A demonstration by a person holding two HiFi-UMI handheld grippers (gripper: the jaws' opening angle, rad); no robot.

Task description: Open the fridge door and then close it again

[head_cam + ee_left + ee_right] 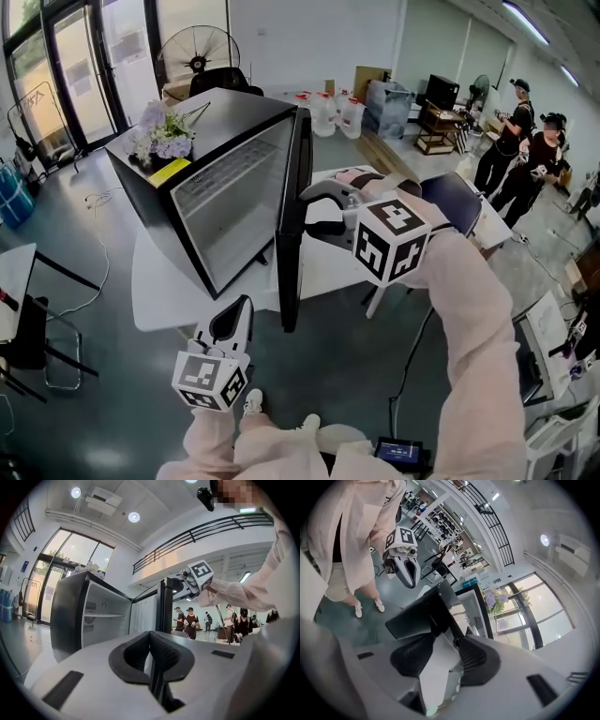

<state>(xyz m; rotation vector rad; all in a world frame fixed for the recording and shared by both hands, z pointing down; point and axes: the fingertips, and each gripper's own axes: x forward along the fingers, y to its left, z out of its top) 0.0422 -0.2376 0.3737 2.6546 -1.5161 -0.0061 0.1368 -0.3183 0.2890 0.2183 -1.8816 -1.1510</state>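
Standing open at centre frame in the head view, the door (294, 216) is seen edge-on, swung out from the fridge (220, 187) on the white table (155, 281). Flowers (164, 139) sit on top. The right gripper (317, 212) is at the door's outer edge with its jaws spread and pinching nothing; the door edge lies just past the tips. The left gripper (242, 314) is at lower left, below the door, jaws pressed together, empty.

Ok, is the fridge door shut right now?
No, the fridge door stands swung wide open, with the white inside of the fridge in plain view.
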